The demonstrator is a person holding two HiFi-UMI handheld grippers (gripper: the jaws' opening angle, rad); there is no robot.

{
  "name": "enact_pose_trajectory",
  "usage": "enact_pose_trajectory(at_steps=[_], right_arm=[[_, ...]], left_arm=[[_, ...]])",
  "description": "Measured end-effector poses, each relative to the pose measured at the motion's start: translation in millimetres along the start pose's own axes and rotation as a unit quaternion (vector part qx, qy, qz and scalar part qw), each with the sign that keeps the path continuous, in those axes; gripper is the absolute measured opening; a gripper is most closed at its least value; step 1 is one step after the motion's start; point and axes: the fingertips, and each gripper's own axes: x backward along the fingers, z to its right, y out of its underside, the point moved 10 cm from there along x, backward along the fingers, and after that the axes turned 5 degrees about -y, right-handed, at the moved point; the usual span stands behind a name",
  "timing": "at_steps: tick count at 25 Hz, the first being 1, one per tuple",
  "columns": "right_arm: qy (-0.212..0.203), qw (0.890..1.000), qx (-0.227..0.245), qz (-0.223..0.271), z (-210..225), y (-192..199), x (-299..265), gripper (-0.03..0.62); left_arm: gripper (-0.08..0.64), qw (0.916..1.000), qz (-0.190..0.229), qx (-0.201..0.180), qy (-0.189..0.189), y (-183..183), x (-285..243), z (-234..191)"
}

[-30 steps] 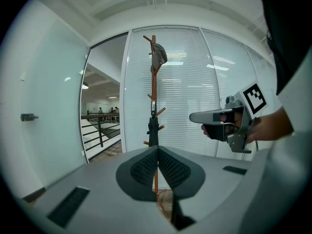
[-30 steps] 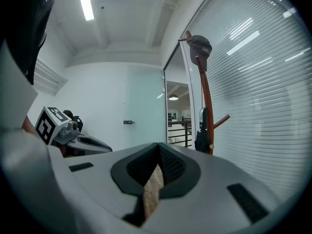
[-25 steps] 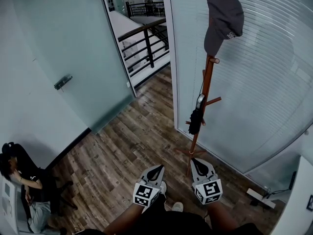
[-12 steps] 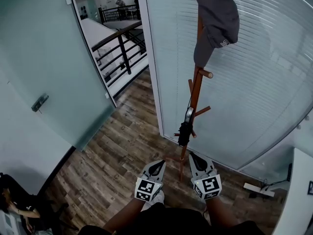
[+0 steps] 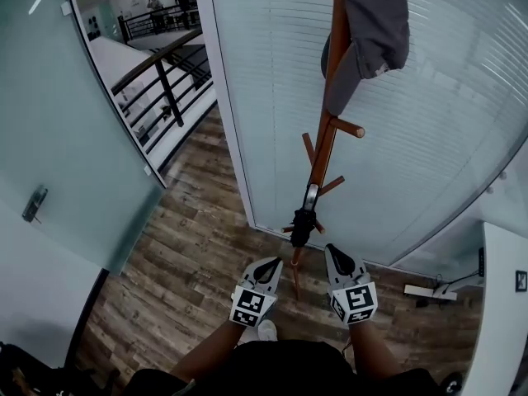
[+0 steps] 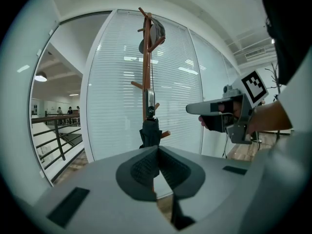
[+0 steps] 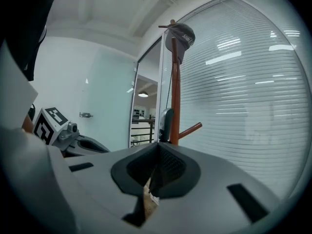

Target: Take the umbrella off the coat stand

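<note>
Hanging low on wooden coat stand (image 5: 324, 143): folded black umbrella (image 5: 302, 225), grey handle end up, against pole near lower pegs. Grey cap (image 5: 373, 23) on upper peg. Left tongs (image 5: 267, 264) clenched, empty, just left of umbrella, not touching it. Right tongs (image 5: 337, 254) clenched, nothing between them, just right of umbrella, apart from it. Stand close to glass partition with blinds (image 5: 429, 139); wood-plank floor (image 5: 190, 254) beneath.
</note>
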Motion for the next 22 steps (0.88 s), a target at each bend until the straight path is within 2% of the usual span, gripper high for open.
enact_pose_trajectory(at_steps=[3, 7, 16, 20, 22], right_arm=[[0.017, 1.0, 0.007, -0.009, 2, 4, 1, 0.006], [0.018, 0.999, 0.027, -0.011, 5, 0, -4, 0.006], [0.016, 0.999, 0.004, -0.028, 26, 16, 14, 0.006], [0.01, 0.999, -0.001, -0.038, 36, 22, 18, 0.006], [0.005, 0.999, -0.004, -0.044, 38, 25, 17, 0.006]], left_arm=[[0.014, 0.9997, -0.001, -0.017, 0.017, 0, -9, -5], [0.014, 0.999, -0.002, -0.037, 0.023, -4, -24, -11], [0.018, 0.9999, -0.009, -0.013, 0.007, -4, -59, 4], [0.134, 0.9997, -0.023, -0.004, 0.01, 2, -75, 6], [0.228, 0.9993, -0.036, 0.002, 0.013, 4, -84, 8]])
